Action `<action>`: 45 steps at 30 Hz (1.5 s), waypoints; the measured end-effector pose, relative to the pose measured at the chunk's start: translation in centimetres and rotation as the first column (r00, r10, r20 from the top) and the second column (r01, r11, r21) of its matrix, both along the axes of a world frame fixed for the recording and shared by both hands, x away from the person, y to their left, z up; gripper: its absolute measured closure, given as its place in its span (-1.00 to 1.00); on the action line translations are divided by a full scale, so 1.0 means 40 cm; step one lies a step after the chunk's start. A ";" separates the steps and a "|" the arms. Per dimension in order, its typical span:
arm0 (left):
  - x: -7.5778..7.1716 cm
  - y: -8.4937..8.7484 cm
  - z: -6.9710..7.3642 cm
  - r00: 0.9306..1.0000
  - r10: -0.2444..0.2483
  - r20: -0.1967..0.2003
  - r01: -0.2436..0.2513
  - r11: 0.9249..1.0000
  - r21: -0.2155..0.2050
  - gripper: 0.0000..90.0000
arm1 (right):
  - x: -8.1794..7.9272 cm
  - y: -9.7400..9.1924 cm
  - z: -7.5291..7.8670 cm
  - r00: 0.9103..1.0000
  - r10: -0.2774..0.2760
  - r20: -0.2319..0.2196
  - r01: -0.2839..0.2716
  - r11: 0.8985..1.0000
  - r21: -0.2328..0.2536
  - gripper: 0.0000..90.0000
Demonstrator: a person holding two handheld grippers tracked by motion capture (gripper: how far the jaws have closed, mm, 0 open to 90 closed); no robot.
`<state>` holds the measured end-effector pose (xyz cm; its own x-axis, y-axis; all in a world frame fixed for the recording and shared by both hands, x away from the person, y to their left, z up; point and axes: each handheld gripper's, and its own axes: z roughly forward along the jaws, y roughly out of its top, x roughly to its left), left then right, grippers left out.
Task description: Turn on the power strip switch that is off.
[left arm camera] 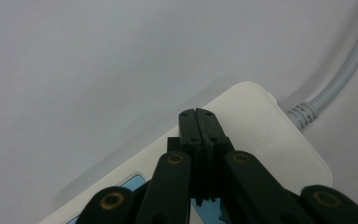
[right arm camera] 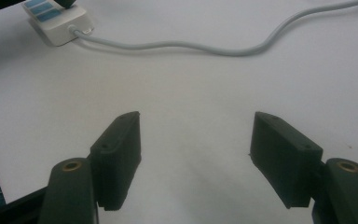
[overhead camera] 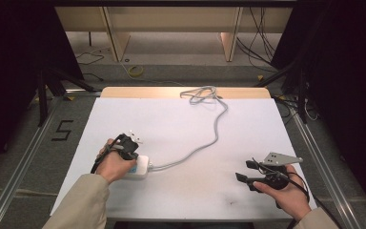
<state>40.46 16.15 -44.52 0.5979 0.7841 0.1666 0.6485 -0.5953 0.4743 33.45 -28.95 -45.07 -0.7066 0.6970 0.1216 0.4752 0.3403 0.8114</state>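
We had the left gripper (overhead camera: 132,143) down on the white power strip (left arm camera: 265,135) near the tabletop's (overhead camera: 181,129) front-left, jaws closed and empty, the right gripper (overhead camera: 248,171) waiting wide open, its grey cord (overhead camera: 217,126) still trailing untouched toward the far edge.

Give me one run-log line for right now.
left gripper: jaws shut, over power strip | right gripper: jaws open, nothing between, above table | strip cable: trails to far edge
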 end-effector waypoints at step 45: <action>0.001 0.038 0.042 0.987 0.078 0.142 -0.054 0.985 -0.166 0.89 | 0.001 0.002 0.001 1.000 0.001 0.002 -0.001 1.000 0.001 -0.25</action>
